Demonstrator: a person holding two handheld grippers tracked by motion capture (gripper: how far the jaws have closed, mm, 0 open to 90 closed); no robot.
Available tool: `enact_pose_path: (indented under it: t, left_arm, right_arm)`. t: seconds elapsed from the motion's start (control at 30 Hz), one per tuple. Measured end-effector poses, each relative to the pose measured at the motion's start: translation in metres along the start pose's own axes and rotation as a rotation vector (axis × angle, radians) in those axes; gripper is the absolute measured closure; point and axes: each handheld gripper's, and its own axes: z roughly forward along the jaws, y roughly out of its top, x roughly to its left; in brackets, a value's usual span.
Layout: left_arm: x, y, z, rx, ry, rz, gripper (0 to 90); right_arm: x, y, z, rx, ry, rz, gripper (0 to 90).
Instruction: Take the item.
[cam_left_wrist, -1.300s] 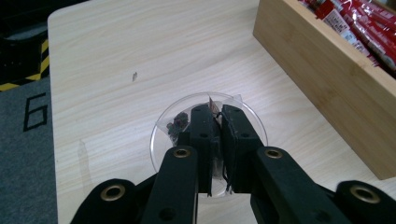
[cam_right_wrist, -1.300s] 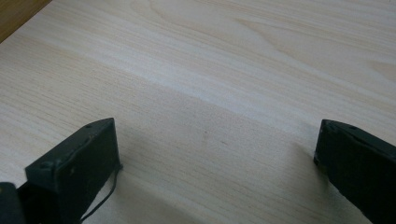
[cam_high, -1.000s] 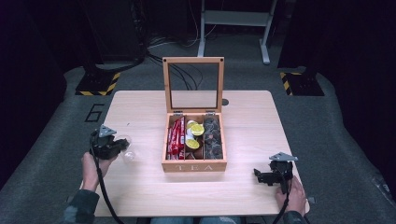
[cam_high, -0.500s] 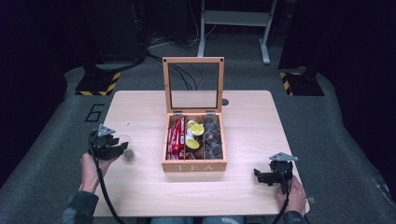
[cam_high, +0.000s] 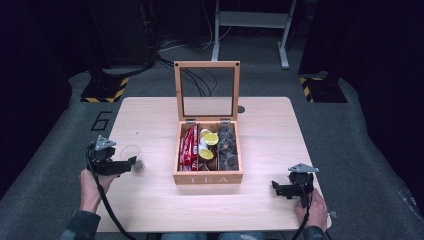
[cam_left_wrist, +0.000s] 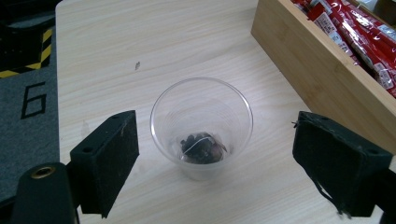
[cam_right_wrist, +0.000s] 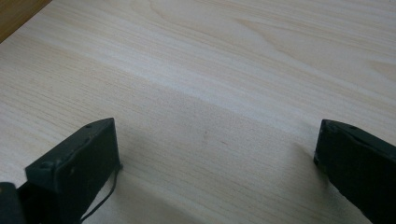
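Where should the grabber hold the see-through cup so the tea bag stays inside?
Probably by the round wall of the clear cup, one pad on each side, coming in level from the table's left edge where the left gripper is. The cup stands upright with the tea bag at its bottom; thin plastic suggests a gentle squeeze.

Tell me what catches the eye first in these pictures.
The open wooden tea box at mid-table, lid upright, holds red packets, yellow-topped pods and dark bags. To its left, a clear plastic cup with a tea bag inside stands between the left tool's jaws, which have just been opening.
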Motion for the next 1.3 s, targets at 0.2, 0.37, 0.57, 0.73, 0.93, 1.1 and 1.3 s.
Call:
enact_pose_path:
  t: [0.2,0.37,0.57,0.73,0.93,1.1,1.3]
  left_arm:
    - [0.003,-0.007,-0.012,-0.010,0.015,-0.008,9.4]
    - [0.005,-0.018,-0.018,-0.017,0.022,-0.023,7.4]
    - [0.009,-0.036,-0.019,-0.001,0.020,-0.044,6.4]
    - [0.014,-0.053,-0.012,0.039,0.007,-0.061,5.2]
    - [0.020,-0.077,0.004,0.089,0.000,-0.085,4.1]
    - [0.023,-0.094,0.018,0.129,-0.004,-0.110,3.9]
    - [0.024,-0.101,0.028,0.118,-0.018,-0.138,3.5]
  right_arm:
    - [0.000,0.000,0.000,0.000,0.000,0.000,0.0]
    - [0.000,0.000,0.000,0.000,-0.001,0.000,0.0]
    - [0.000,0.000,0.000,0.000,0.000,0.000,0.0]
    - [0.000,0.000,0.000,0.000,0.000,0.000,0.0]
    - [0.000,0.000,0.000,0.000,0.000,0.000,0.0]
    - [0.000,0.000,0.000,0.000,0.000,0.000,0.0]
    - [0.000,0.000,0.000,0.000,-0.001,0.000,0.0]
